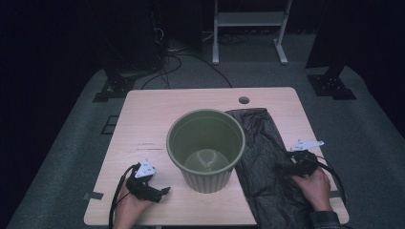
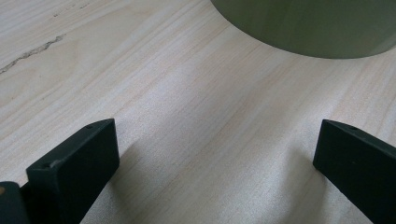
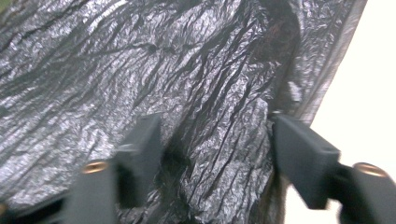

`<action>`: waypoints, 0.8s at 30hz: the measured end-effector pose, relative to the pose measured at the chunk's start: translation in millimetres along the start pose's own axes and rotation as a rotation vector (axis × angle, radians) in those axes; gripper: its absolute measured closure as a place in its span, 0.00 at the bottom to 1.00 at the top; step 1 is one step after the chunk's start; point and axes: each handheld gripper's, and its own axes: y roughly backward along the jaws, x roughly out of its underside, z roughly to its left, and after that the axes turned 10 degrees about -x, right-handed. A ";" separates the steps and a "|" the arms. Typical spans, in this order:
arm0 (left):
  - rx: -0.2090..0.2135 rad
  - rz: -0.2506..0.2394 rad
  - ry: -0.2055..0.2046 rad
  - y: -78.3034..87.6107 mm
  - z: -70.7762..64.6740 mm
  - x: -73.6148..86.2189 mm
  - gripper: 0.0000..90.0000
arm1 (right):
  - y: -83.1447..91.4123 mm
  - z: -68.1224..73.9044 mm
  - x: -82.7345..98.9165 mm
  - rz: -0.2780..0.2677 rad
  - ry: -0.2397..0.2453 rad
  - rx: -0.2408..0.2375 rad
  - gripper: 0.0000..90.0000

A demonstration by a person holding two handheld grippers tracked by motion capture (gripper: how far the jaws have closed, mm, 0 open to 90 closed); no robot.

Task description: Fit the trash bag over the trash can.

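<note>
Landmark: the green bin [image 1: 206,149], which stands upright near the middle of the table [image 1: 157,109].

Left of the bin: the left claw [image 1: 164,191] rests low over bare table near the bin's base. In the left gripper view its jaws stand wide apart with nothing between them, and the bin's lower wall [image 2: 303,28] lies ahead of the claw, apart from it.

At the bin: the inside shows a bare bottom. No liner sits in it, and nothing is folded over its rim.

Right of the bin: the black plastic bag [image 1: 267,167] lies spread flat on the table, its left edge touching or passing just behind the bin wall. The right claw [image 1: 282,167] is set down on the bag. In the right gripper view its jaws stand partly closed with a ridge of crumpled film [image 3: 210,140] bunched between them; whether the pads already pinch the film cannot be told.

Progress, as a judgement: the work is at an early stage. The bag is being picked up. Lifting it, opening its mouth and fitting it into the bin remain.

Markings: no brand, label or legible writing on the bin, bag or table.
</note>
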 end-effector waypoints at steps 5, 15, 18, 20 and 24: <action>0.000 0.000 0.000 0.0 0.0 0.0 0.00 | 1.6 2.5 -1.1 -0.001 0.000 -0.010 0.80; 0.000 0.000 0.000 0.0 0.0 0.0 0.00 | -0.4 4.3 -5.3 0.023 0.038 -0.054 0.99; 0.000 0.000 0.000 0.0 0.0 0.0 0.00 | -0.2 4.7 -6.6 0.008 0.035 -0.076 0.99; 0.000 0.000 0.000 0.0 0.0 0.0 0.00 | 1.0 4.9 -7.1 -0.004 0.035 -0.087 0.99; 0.000 0.000 0.000 0.0 0.0 0.0 0.00 | 4.4 5.6 -7.6 -0.018 0.029 -0.110 0.99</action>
